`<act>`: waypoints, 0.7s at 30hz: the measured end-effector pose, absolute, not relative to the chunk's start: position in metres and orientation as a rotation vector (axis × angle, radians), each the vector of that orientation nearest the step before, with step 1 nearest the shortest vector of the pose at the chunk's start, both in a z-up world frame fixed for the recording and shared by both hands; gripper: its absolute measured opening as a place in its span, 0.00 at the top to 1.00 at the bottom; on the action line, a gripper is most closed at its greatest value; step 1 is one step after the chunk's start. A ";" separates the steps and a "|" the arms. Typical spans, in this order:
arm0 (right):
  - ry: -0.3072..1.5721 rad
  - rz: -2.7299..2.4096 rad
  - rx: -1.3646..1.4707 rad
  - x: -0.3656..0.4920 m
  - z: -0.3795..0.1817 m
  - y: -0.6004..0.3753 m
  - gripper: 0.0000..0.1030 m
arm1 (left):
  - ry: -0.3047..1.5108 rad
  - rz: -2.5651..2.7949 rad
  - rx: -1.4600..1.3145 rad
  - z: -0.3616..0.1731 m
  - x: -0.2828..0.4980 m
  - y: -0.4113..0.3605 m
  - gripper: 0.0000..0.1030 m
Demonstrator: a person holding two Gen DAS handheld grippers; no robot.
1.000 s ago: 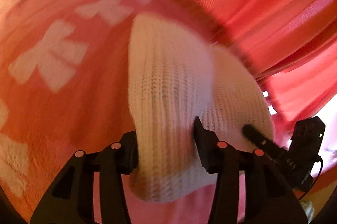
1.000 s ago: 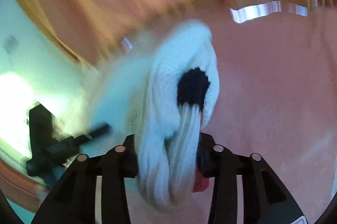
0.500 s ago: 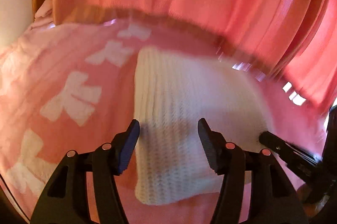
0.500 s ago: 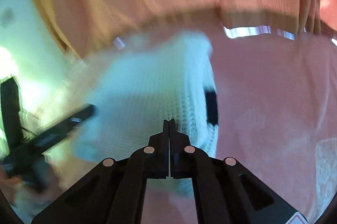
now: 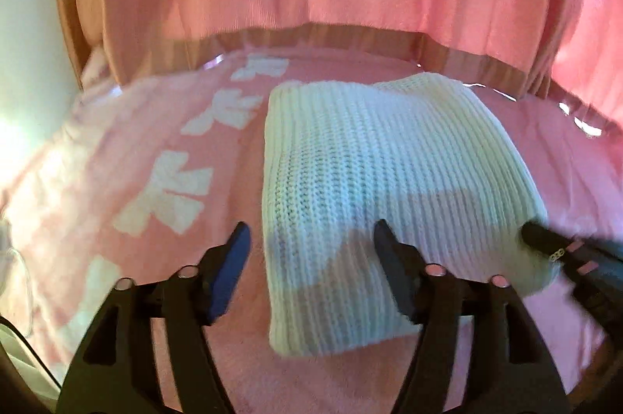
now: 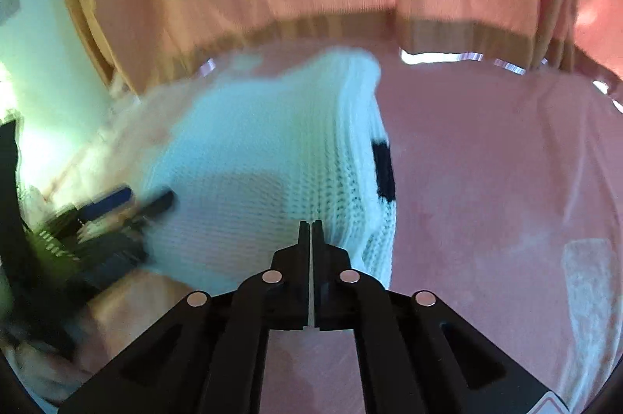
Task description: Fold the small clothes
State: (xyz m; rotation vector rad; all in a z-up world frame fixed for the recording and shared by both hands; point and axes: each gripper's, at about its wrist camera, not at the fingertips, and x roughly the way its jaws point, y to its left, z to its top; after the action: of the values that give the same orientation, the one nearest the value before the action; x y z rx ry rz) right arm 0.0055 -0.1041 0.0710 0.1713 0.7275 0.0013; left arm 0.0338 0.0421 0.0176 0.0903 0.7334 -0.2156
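White knit [image 5: 373, 172] folded, pink blanket [image 5: 117, 180] around

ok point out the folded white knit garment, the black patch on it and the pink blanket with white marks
folded white knit garment [image 5: 381, 157], left wrist view, middle of its ribbed top face
black patch [image 6: 383, 169], right wrist view, centre of the patch
pink blanket with white marks [image 5: 117, 157], left wrist view, bare pink part

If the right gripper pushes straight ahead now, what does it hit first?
Most likely the folded white knit garment: the shut right gripper points at its near edge. How far off it is, I can't tell.
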 end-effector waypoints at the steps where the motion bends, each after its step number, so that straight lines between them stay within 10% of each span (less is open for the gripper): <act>1: 0.701 -0.010 0.167 -0.007 0.080 -0.103 0.92 | 0.721 -0.210 0.106 0.019 0.027 0.040 0.15; 5: 0.638 -0.122 0.090 -0.033 0.088 -0.096 0.72 | 0.664 -0.179 0.184 0.020 -0.003 0.031 0.07; 21: 0.692 -0.182 0.120 -0.072 0.045 -0.107 0.57 | 0.738 -0.097 0.122 -0.004 -0.032 0.047 0.05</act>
State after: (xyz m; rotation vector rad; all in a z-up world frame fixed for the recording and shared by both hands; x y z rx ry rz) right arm -0.0725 -0.1071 0.0447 0.1204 0.6916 -0.1821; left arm -0.0318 0.0466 -0.0040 0.1221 0.7376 -0.0967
